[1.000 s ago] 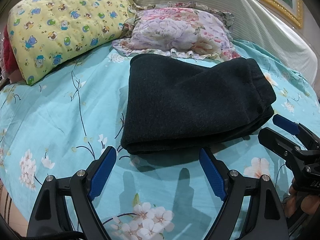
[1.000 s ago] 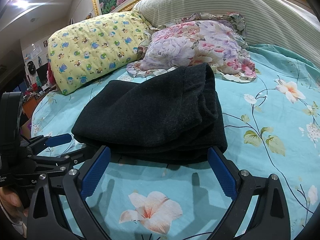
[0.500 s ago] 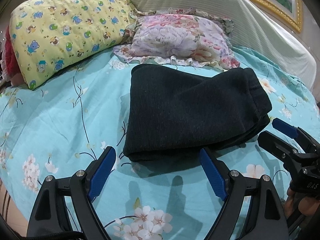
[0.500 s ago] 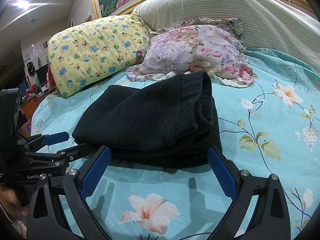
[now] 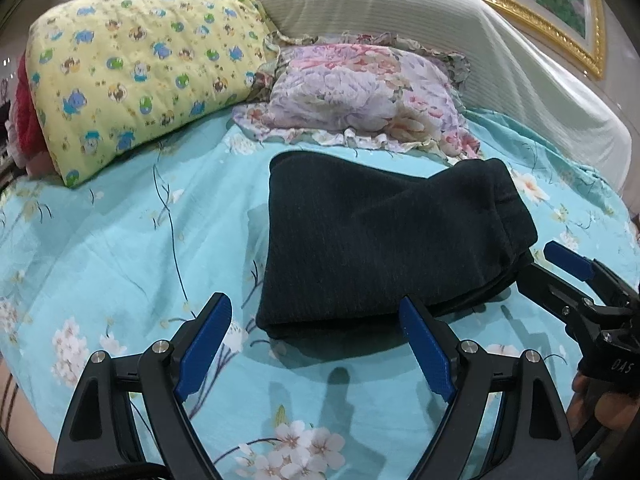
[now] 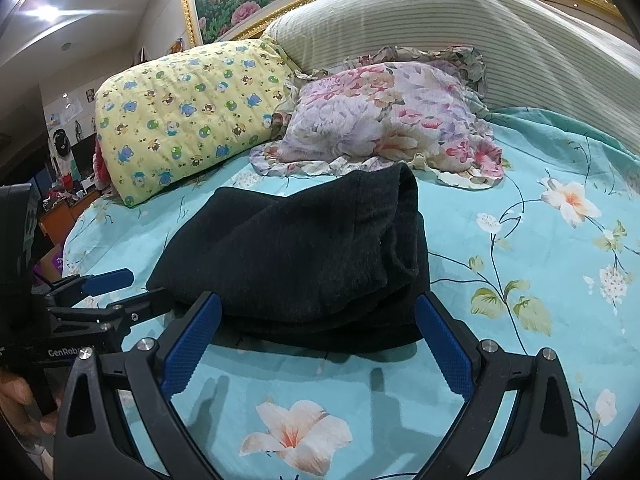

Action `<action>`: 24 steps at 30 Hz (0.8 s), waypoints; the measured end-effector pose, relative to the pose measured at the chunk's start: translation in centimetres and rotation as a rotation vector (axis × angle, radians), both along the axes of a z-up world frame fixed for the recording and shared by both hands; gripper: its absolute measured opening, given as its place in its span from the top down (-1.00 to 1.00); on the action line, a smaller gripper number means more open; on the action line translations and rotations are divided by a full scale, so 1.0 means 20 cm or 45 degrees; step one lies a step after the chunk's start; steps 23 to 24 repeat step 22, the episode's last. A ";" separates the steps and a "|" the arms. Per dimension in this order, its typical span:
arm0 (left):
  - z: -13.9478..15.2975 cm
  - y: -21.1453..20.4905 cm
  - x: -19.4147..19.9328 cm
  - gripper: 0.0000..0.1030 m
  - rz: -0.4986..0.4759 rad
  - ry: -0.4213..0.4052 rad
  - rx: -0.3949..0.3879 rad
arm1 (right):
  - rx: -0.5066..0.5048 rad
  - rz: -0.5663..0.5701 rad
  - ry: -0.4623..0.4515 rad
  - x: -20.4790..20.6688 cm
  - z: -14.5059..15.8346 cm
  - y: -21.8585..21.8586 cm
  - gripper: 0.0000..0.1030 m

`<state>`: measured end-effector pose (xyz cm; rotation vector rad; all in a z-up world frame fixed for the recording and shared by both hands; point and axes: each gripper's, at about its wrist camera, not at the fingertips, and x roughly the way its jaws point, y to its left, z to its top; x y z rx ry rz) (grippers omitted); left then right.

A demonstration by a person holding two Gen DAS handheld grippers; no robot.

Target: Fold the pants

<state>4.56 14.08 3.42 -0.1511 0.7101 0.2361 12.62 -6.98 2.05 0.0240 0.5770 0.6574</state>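
Dark folded pants (image 5: 384, 240) lie in a thick stack on the turquoise floral bedsheet (image 5: 120, 240). My left gripper (image 5: 316, 340) hovers open just in front of the stack's near left corner, nothing between its blue pads. The right gripper (image 5: 548, 264) shows at the right edge of the left wrist view, open beside the stack's right end. In the right wrist view the pants (image 6: 304, 252) sit just beyond my open right gripper (image 6: 316, 332), and the left gripper (image 6: 124, 288) reaches in from the left, near the stack's corner.
A yellow cartoon-print pillow (image 5: 136, 84) and a floral ruffled pillow (image 5: 360, 96) lie behind the pants, against a striped white headboard cushion (image 5: 400, 12). A gold picture frame (image 5: 560, 24) hangs above. Room clutter (image 6: 60, 192) shows past the bed's left edge. A hand (image 6: 16, 400) holds the left gripper.
Both grippers have drawn back slightly from the folded pants and stayed open. The stack itself has not moved.
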 end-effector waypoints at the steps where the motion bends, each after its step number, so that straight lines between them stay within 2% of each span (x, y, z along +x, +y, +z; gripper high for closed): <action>1: 0.00 0.00 0.00 -0.68 -0.004 -0.003 -0.005 | -0.002 0.002 -0.002 0.00 0.01 0.00 -0.89; 15: 0.02 0.03 0.03 -0.68 0.018 0.007 -0.033 | 0.025 -0.013 0.004 0.03 0.03 -0.02 -0.90; 24: 0.03 0.04 0.06 -0.68 0.022 0.023 -0.045 | 0.043 -0.010 0.012 0.03 0.02 0.00 -0.97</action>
